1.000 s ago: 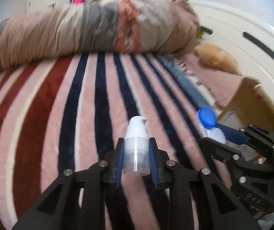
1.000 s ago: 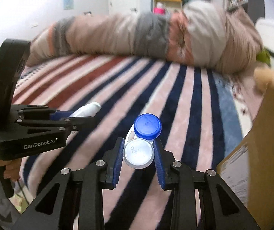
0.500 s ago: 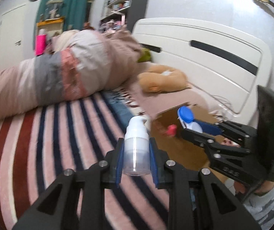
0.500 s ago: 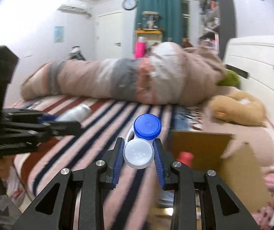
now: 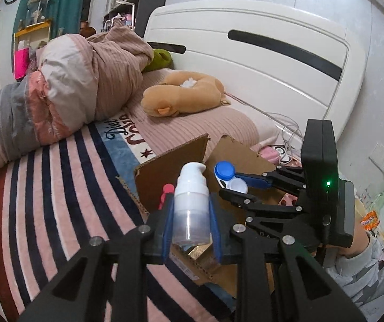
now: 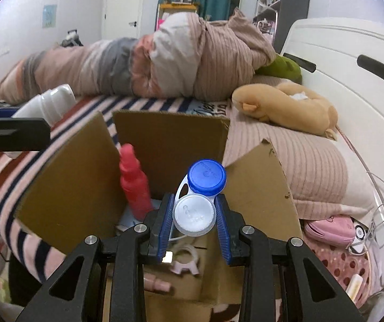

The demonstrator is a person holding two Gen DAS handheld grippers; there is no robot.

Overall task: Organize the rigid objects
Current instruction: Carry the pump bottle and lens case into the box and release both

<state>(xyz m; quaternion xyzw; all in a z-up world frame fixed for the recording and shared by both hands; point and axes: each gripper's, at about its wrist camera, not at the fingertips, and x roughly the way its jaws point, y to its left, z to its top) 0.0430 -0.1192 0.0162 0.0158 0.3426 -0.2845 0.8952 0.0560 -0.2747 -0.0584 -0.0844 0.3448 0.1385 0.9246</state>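
Note:
My left gripper (image 5: pixel 191 224) is shut on a white pump bottle (image 5: pixel 191 204), held upright beside an open cardboard box (image 5: pixel 165 169). My right gripper (image 6: pixel 194 218) is shut on a contact lens case (image 6: pixel 198 196) with one blue cap and one white cap, held over the box's (image 6: pixel 66 177) opening. The right gripper also shows in the left wrist view (image 5: pixel 235 187) with the case (image 5: pixel 228 177). In the right wrist view the left gripper's pump bottle (image 6: pixel 48 104) shows at the far left. A red bottle (image 6: pixel 134 185) stands inside the box.
The box sits on a striped blanket (image 5: pixel 44 201) on the bed. A rolled duvet (image 6: pixel 151 61) and a tan plush toy (image 6: pixel 285 107) lie behind it. The white headboard (image 5: pixel 259 53) is at the right. Small pink items (image 6: pixel 184 264) lie in the box.
Both grippers have swung right from over the striped blanket to the cardboard box, still holding their objects. The right gripper now hangs over the box opening.

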